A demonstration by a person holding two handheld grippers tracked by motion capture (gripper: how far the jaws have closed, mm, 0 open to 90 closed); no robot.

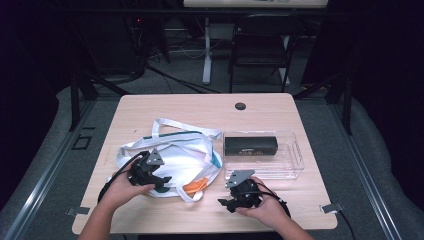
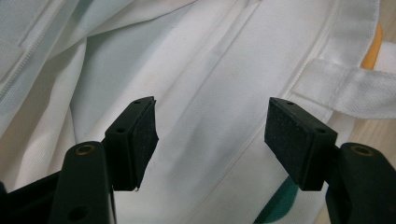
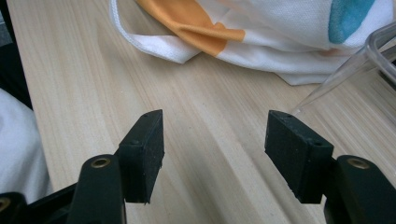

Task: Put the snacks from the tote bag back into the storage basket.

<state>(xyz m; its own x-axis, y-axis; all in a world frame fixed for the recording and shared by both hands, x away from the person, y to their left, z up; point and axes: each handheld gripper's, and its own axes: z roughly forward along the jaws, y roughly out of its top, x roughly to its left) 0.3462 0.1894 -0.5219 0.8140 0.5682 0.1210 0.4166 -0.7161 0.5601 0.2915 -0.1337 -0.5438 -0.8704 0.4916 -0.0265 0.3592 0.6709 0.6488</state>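
Note:
A white cloth tote bag (image 1: 185, 155) with teal and orange print lies crumpled on the left half of the wooden table (image 1: 200, 107), its straps spread toward the back. My left gripper (image 1: 159, 183) hovers at the bag's front left, jaws open. In the left gripper view the left gripper (image 2: 210, 126) stands wide over the bag's white cloth (image 2: 210, 70) and nothing is between the pads. My right gripper (image 1: 226, 202) rests low near the front edge, pointing left. In the right gripper view the right gripper (image 3: 215, 135) is open over bare wood, short of the bag's orange corner (image 3: 205, 23).
A clear plastic tray (image 1: 300, 155) sits right of the bag with a long black box (image 1: 250, 146) in it; its corner (image 3: 345, 70) shows in the right gripper view. A round hole (image 1: 240, 106) marks the table's back. A dark chair (image 1: 262, 45) stands beyond.

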